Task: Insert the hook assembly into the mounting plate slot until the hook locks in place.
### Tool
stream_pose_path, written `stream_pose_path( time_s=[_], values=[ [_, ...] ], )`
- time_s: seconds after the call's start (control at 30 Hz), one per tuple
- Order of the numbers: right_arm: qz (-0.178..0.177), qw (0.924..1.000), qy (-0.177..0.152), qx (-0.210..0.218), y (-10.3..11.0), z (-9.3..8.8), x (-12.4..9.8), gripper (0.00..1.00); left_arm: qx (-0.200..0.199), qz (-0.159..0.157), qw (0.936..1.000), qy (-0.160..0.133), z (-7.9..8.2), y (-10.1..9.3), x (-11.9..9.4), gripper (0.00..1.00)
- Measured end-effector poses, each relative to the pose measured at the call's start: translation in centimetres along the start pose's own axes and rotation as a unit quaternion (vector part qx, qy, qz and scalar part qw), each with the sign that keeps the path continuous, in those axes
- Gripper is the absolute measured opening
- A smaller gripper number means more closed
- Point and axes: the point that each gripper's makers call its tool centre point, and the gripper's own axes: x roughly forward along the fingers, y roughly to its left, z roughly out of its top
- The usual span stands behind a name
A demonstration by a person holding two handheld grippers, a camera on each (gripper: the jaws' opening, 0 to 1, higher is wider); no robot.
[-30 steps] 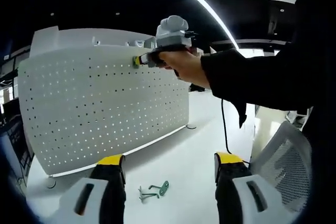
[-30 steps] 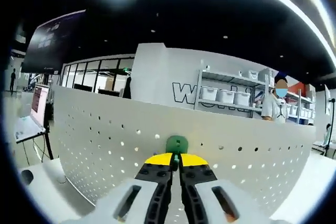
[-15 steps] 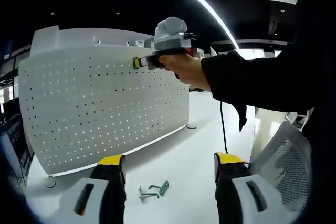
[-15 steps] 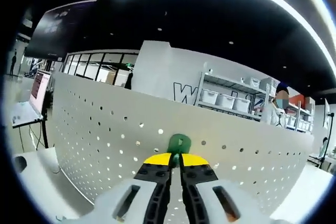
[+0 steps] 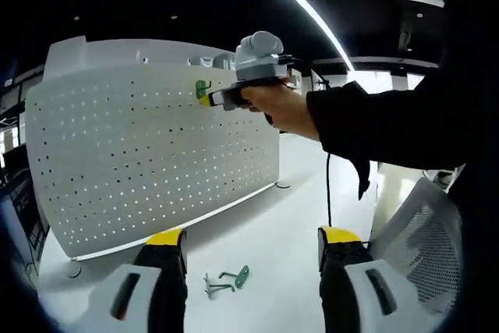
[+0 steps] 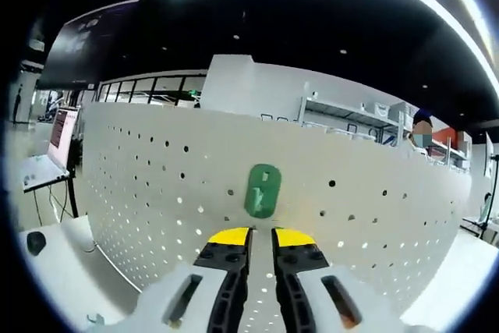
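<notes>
The white pegboard mounting plate [image 5: 156, 161] stands upright on the white table [image 5: 273, 232]. A green hook [image 5: 202, 88] sits on the plate near its top edge. Its green base [image 6: 263, 190] lies flat against the holes just above my right gripper [image 6: 263, 237], whose yellow-tipped jaws are slightly open with nothing between them. A hand [image 5: 273, 103] holds the right gripper [image 5: 226, 97] close to that hook. My left gripper [image 5: 253, 239] hangs low over the table, wide open and holding nothing. A second green hook assembly [image 5: 226, 280] lies on the table between its jaws.
A white mesh chair [image 5: 425, 243] stands to the right of the table, and a black cable [image 5: 330, 185] hangs from the person's sleeve. The plate rests on round feet [image 5: 281, 186]. Behind the plate are shelves with bins [image 6: 343, 115] and a screen [image 6: 58, 134].
My right gripper has let go of the green hook and drawn back a little below it. The hook stays on the plate. The left gripper has not moved.
</notes>
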Motion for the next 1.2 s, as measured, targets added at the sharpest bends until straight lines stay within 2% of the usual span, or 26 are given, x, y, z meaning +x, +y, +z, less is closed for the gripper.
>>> stream_pose_path(
  time_s=[0.53, 0.7, 1.2],
  values=[
    [0.016, 0.9997, 0.006, 0.018, 0.2, -2.8, -2.2, 0.32, 0.002, 0.013, 0.9998, 0.016, -0.8, 0.4, 0.1, 0.7],
    [0.018, 0.999, 0.014, 0.038, -0.1, -4.0, -3.3, 0.39, 0.002, 0.017, 0.9996, 0.021, -1.0, 0.6, 0.1, 0.7],
    [0.033, 0.9984, 0.003, 0.046, -0.1, -3.2, -5.7, 0.6, 0.004, 0.028, 0.9995, 0.016, -0.8, 1.2, 0.0, 0.7]
  ],
)
